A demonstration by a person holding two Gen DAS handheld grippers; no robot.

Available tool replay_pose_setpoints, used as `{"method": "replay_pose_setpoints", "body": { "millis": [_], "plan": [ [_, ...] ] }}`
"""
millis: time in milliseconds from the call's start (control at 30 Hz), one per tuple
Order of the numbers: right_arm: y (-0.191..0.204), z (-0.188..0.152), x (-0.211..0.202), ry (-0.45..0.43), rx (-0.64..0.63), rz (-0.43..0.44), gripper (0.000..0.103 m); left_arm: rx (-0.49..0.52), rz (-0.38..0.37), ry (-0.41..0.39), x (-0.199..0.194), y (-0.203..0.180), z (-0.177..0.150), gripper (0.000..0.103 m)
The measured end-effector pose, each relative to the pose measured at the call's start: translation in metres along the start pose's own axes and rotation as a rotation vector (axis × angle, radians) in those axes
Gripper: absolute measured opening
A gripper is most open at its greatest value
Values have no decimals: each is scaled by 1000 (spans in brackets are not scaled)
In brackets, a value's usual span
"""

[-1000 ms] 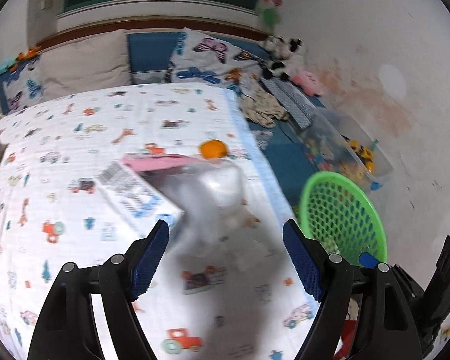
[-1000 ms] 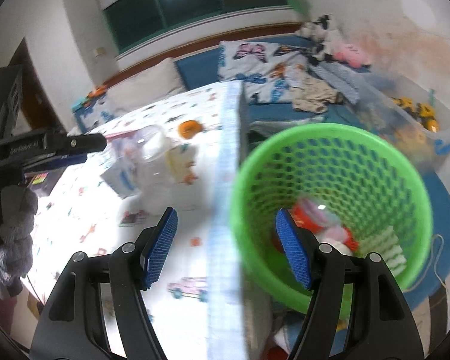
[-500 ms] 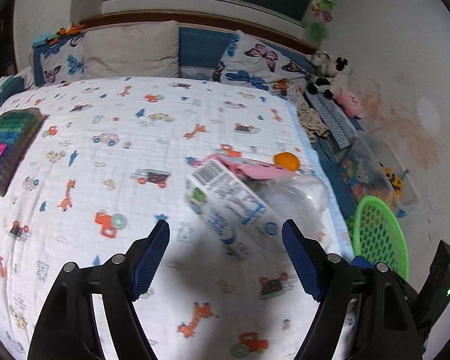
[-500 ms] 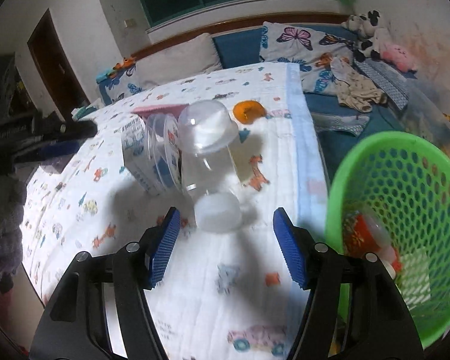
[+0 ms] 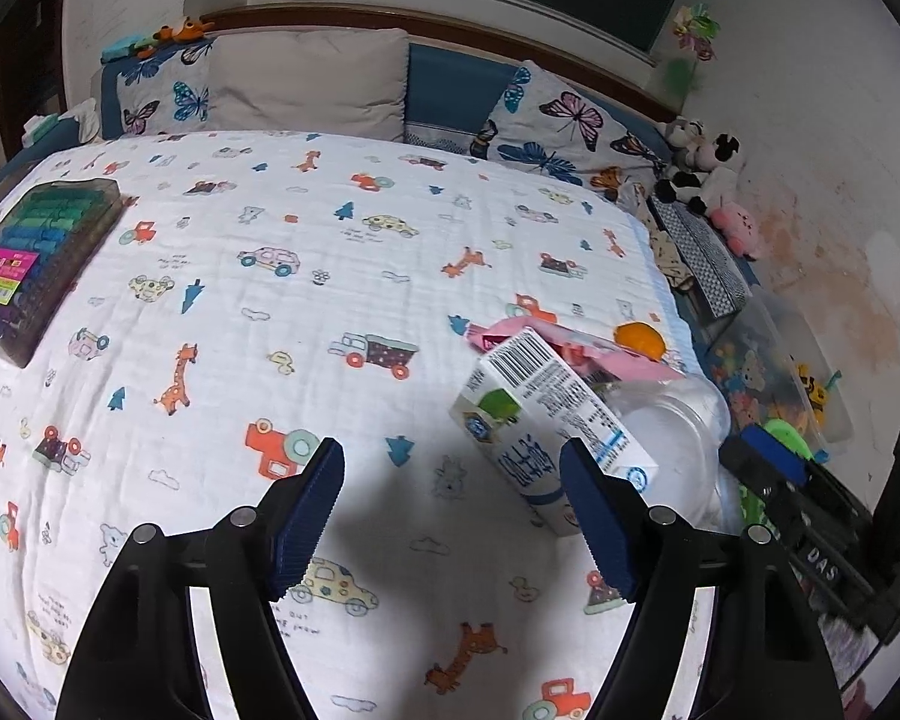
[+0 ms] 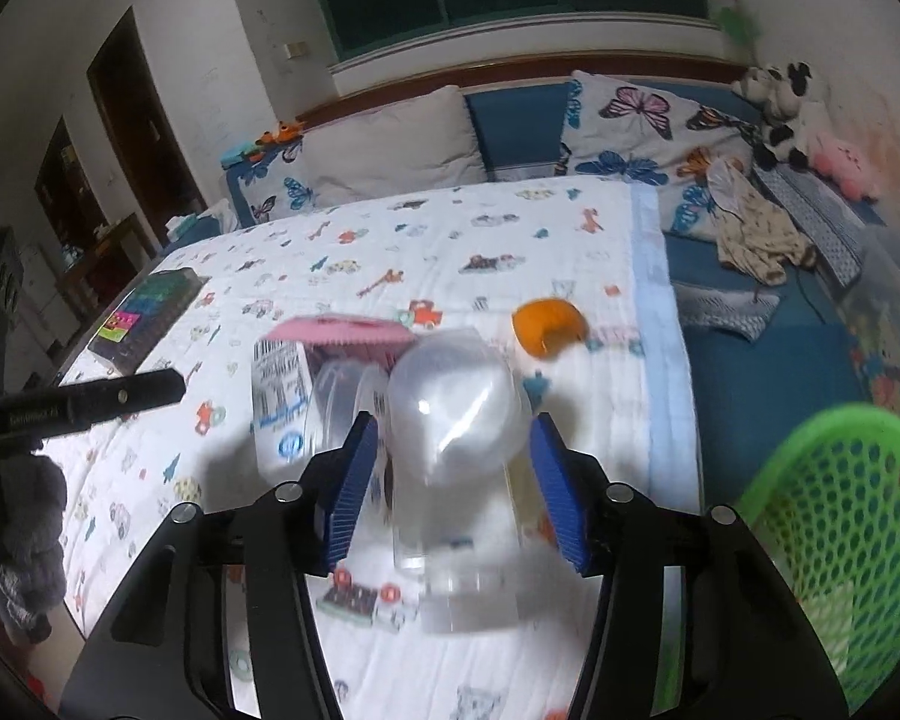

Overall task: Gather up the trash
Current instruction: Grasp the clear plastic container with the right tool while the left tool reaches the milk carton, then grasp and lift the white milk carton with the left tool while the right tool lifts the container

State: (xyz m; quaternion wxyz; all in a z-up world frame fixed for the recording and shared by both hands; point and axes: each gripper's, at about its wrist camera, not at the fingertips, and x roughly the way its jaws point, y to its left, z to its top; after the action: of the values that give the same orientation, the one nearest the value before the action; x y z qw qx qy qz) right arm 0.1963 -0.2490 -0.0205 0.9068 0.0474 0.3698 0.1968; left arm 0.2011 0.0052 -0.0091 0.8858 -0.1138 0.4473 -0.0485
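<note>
On the cartoon-print bedsheet point(image 5: 330, 300) lies a small heap of trash. It holds a white milk carton point(image 5: 546, 420), a pink packet point(image 5: 576, 348), an orange peel point(image 5: 639, 339) and a clear plastic bottle point(image 6: 456, 414). My right gripper point(image 6: 450, 456) straddles the bottle and its jaws are closing. The pads look just short of the bottle's sides. My left gripper point(image 5: 450, 480) stands open over bare sheet, with the carton just outside its right finger. The green mesh basket point(image 6: 840, 510) stands on the floor to the right of the bed.
A dark box of coloured rolls point(image 5: 30, 258) lies at the bed's left edge. Pillows point(image 5: 306, 84) line the headboard. Plush toys point(image 5: 702, 174), crumpled clothes point(image 6: 756, 234) and a clear toy bin point(image 5: 780, 372) fill the strip by the right wall.
My right gripper swung from above the basket to the bed, and its jaws have narrowed around the bottle. My left gripper slid left, so the carton went from between its fingers to its right.
</note>
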Motion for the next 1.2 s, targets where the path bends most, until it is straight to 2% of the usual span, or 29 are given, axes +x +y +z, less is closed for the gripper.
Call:
{"method": "replay_pose_setpoints", "body": {
  "millis": [267,467,667,767,1200],
  "plan": [
    [1,10,24,29,-51,13,52,-3,-31,5,6,0,9,70],
    [-2,11,24,33,-42,51,52,7,-53,8,10,-8,14,69],
    [2,10,26,37,-62,52,55,28,-57,11,12,-11,15,67],
    [3,9,27,35,-70,58,60,14,-61,27,15,-8,15,67],
    [3,8,37,15,-81,38,63,-53,-67,102,44,-23,21,67]
  ]
}}
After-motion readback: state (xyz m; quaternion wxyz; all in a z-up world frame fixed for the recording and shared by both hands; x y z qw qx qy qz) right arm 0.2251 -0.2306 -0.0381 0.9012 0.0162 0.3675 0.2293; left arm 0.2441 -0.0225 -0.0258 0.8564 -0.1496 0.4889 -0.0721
